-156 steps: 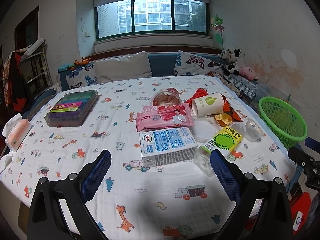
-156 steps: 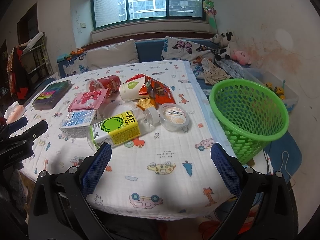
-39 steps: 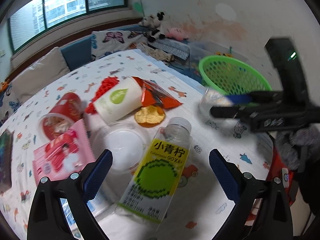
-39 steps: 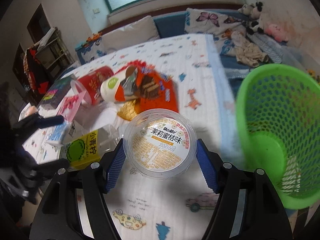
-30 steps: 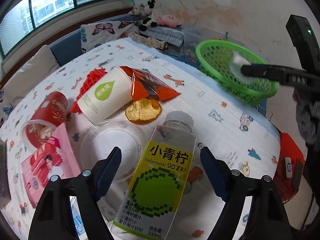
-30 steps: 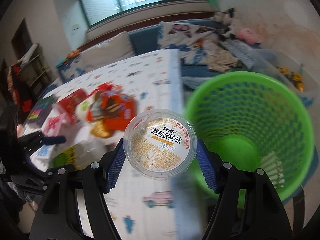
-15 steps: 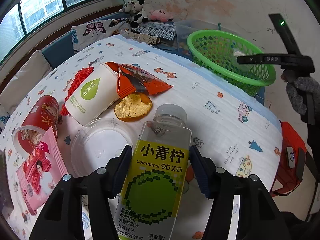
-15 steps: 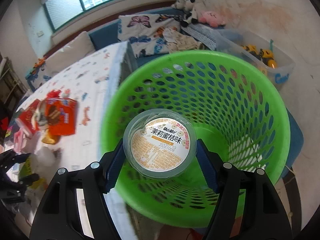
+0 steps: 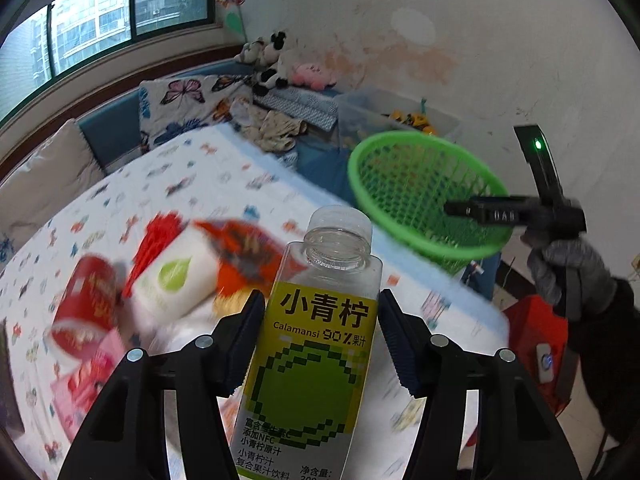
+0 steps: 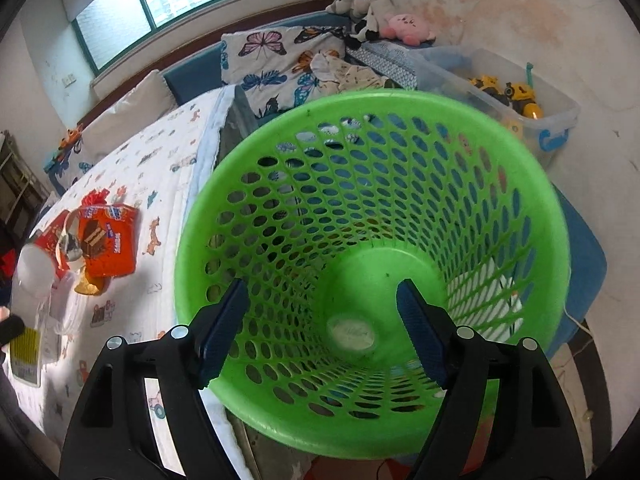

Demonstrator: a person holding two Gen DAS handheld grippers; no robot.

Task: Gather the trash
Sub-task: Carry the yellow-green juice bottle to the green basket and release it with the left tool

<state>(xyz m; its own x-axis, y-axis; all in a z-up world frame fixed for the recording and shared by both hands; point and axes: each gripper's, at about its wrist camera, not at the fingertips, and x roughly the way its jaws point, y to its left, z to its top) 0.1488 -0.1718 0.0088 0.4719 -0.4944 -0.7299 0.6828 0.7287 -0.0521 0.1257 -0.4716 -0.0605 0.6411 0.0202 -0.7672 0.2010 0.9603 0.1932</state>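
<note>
Left wrist view: your left gripper [image 9: 322, 344] is clamped on the juice bottle [image 9: 312, 364], one blue pad on each flat side of the label, bottle neck pointing away from you.
Bottle position: it hangs above the table [image 9: 224, 184], apart from the cloth, nearer you than the green basket [image 9: 424, 196].
Bottle handling: it looks empty, clear and capless, so judge it light and thin-walled; a hard squeeze could dent it and the smooth label may slide. Your hold on the flat mid-body is the sensible place.
Left on the table: a white paper cup [image 9: 176, 276], a red cup [image 9: 86, 300] and an orange wrapper [image 9: 244, 248] lie close together, all blurred.
Your other hand: the gloved right hand [image 9: 572, 268] holds its tool out over the basket rim.

Right wrist view: your right gripper [image 10: 322, 330] stands apart with nothing between the pads; its jaws have just been opening.
Basket contents: the round lidded tub [image 10: 352, 332] lies at the bottom of the green basket [image 10: 372, 424], below the pads; I see nothing else in it.
Basket position: it stands on the floor, just beside the table edge [image 10: 208, 148].
Other container: a clear storage bin [image 10: 508, 92] behind the basket holds yellow toys.
Tub handling: light, stiff plastic, judging by its look.
</note>
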